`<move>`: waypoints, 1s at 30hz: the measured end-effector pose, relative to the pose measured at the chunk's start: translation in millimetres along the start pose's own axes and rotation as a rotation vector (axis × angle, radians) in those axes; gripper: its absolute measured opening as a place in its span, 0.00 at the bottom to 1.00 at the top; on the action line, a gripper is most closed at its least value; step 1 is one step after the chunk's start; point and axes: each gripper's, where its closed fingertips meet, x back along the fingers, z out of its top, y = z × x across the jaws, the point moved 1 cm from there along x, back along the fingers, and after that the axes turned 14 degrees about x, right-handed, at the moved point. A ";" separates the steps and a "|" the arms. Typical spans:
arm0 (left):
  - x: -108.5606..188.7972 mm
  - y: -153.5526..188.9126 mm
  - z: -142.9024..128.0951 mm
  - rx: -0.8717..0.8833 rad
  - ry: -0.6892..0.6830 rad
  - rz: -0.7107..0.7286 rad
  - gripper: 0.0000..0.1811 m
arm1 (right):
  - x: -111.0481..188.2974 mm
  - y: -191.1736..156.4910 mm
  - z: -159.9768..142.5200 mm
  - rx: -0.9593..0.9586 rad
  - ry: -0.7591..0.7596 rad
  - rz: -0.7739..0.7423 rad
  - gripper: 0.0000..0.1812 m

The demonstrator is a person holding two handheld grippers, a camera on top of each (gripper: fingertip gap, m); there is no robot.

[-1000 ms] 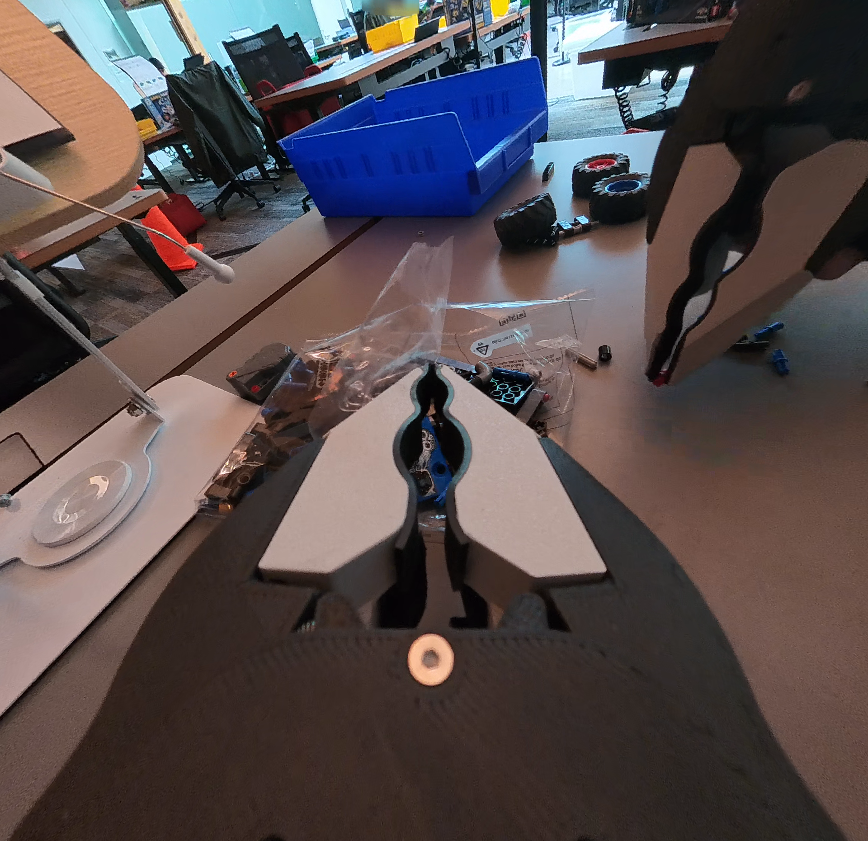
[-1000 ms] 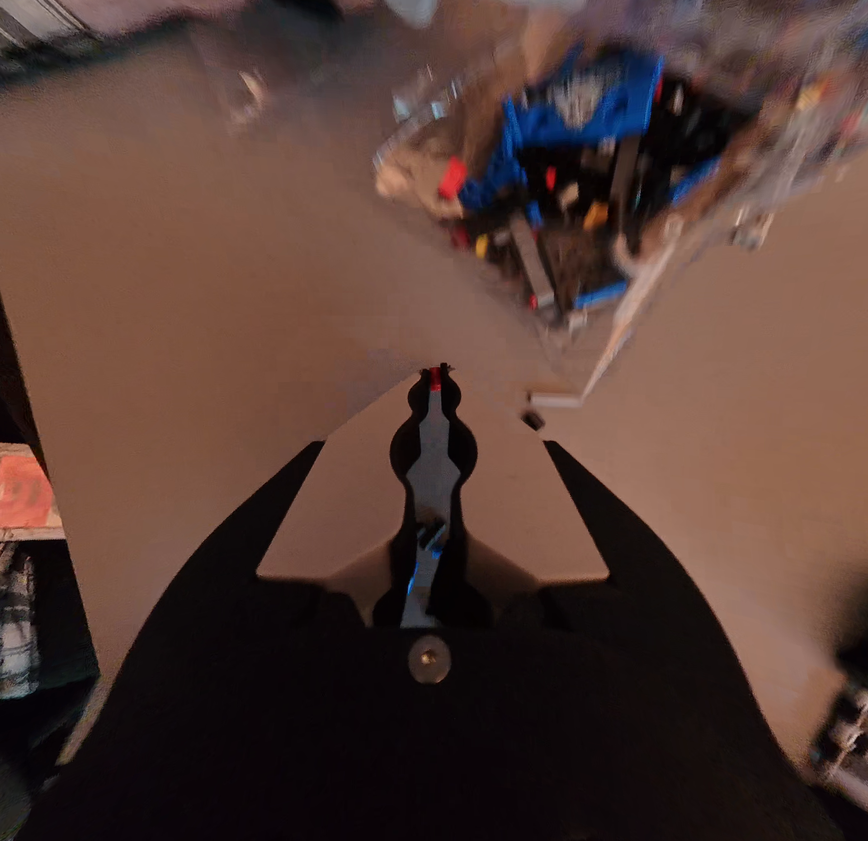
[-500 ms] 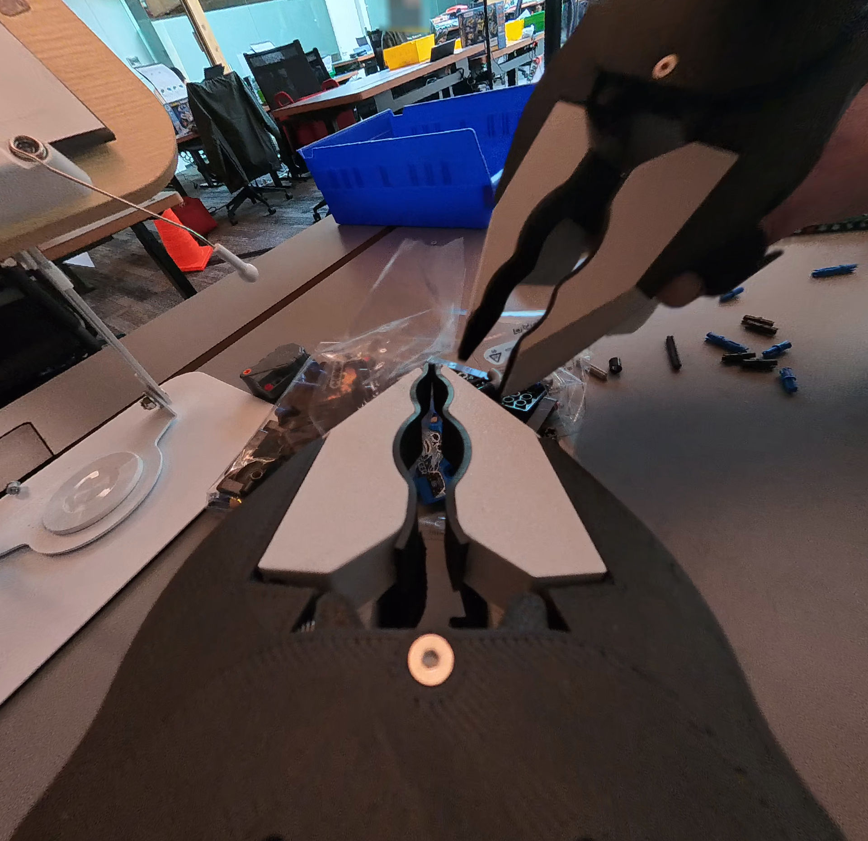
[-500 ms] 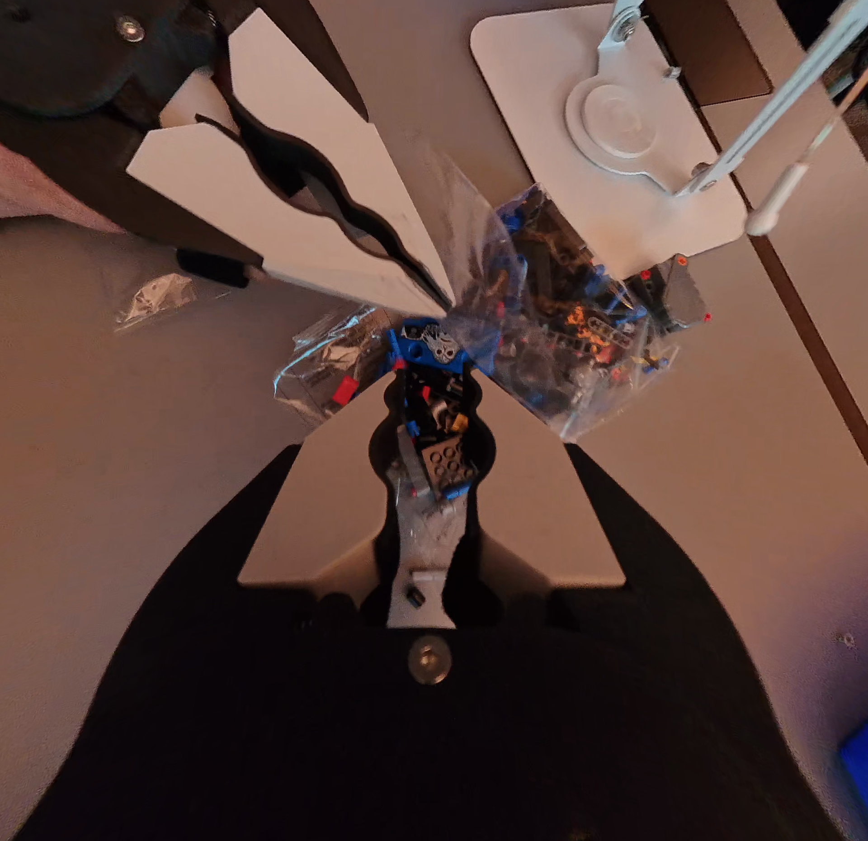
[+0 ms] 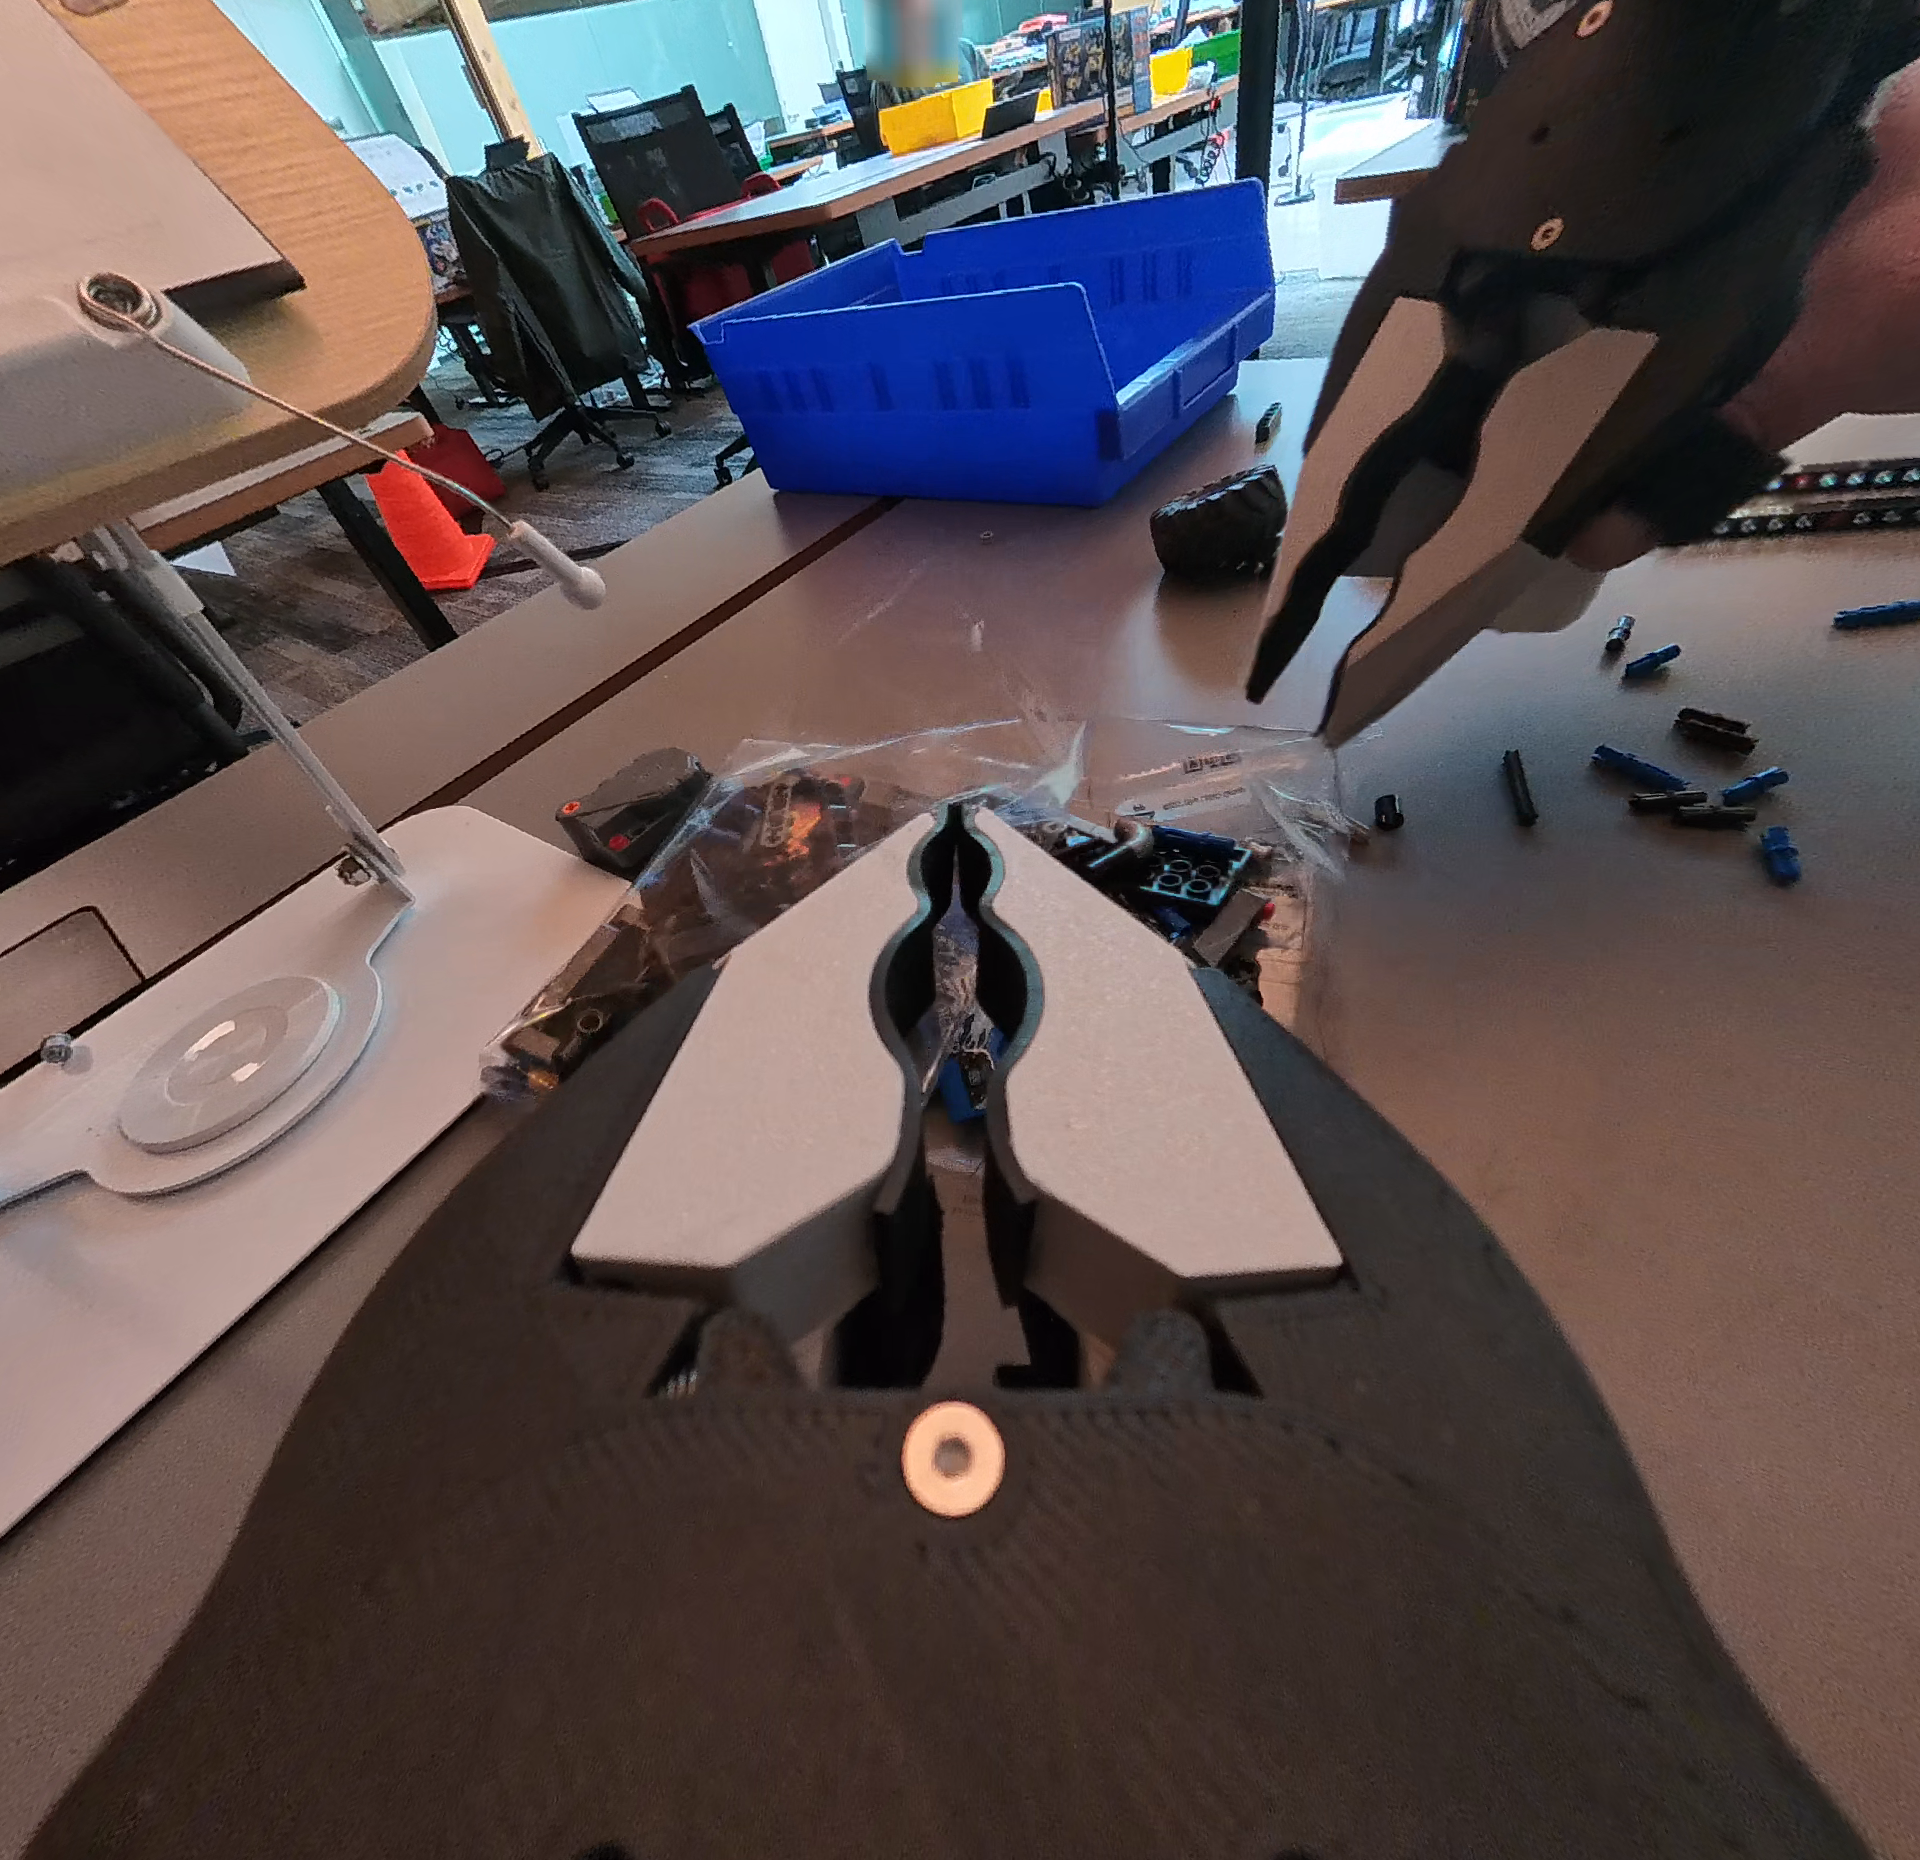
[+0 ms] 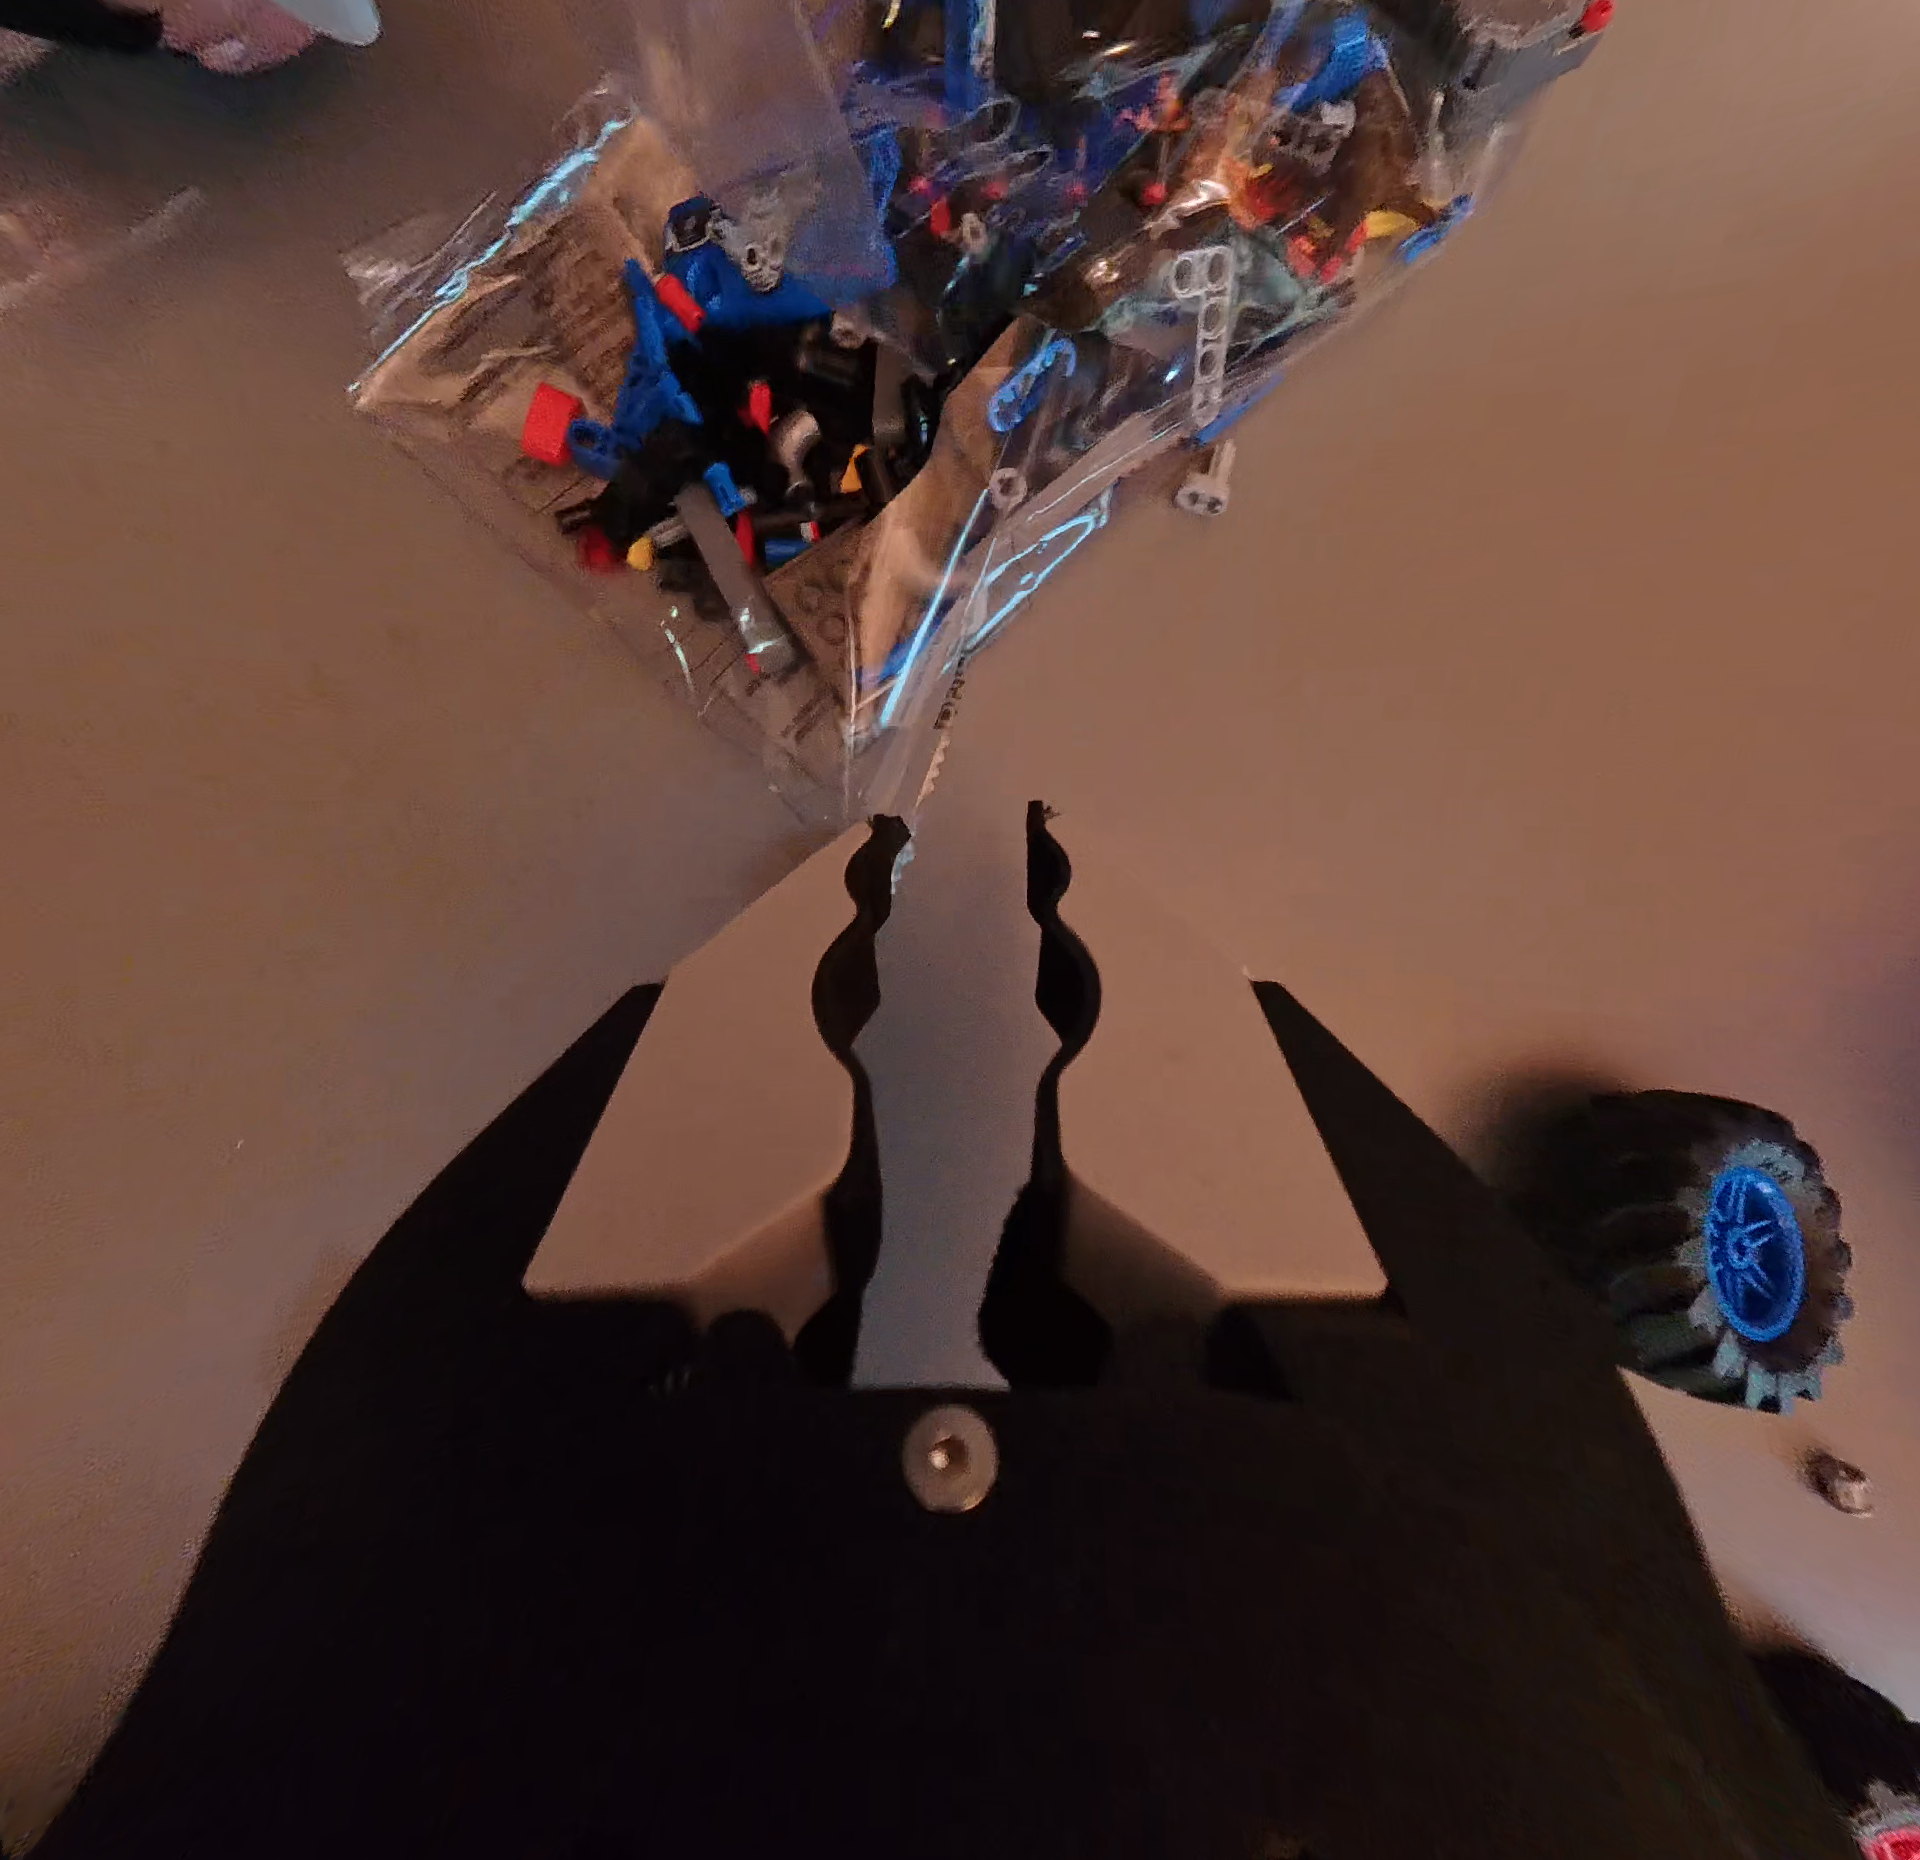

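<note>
A clear plastic bag (image 5: pixel 800 823) of blue, black and red building-toy parts lies on the brown table (image 5: pixel 1558 1083). My left gripper (image 5: pixel 958 818) is shut and hovers over the bag's near side. I see a blue part through the slit between its jaws, and no film visibly clamped. My right gripper (image 6: pixel 966 818) is open at the bag's (image 6: pixel 790 408) corner, one fingertip touching the film. It also shows in the left wrist view (image 5: pixel 1294 714), pointing down at that corner.
A blue bin (image 5: pixel 987 356) stands at the table's far side, with a black tyre (image 5: pixel 1216 532) before it. A wheel with a blue hub (image 6: pixel 1714 1249) lies beside my right gripper. Loose pins (image 5: pixel 1662 782) lie to the right. A white lamp base (image 5: pixel 208 1083) is on the left. My hands' fingertips stand some 15 cm from each other.
My right gripper, shut on a small red piece a second ago, swung over the bag, pulled back to its corner and opened. The bag's raised film has dropped flat. My left gripper stayed shut.
</note>
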 end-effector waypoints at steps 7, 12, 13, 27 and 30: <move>-1.1 0.3 -0.4 0.001 -0.004 -0.003 0.00 | 19.5 -12.0 -5.1 -0.029 0.108 0.086 0.15; -0.6 -0.8 -0.1 0.007 -0.002 0.000 0.00 | -4.1 -24.1 -12.8 -0.004 0.022 0.136 0.20; -0.5 -0.9 -0.1 0.007 -0.001 0.001 0.00 | -9.6 -25.0 -12.6 -0.002 0.013 0.138 0.20; -0.7 -0.9 0.5 0.010 0.001 -0.002 0.00 | 22.1 -48.0 -2.7 0.056 0.031 0.184 0.11; -1.4 -0.2 0.3 0.007 0.000 -0.003 0.00 | 38.5 -55.7 26.5 0.131 0.092 0.176 0.11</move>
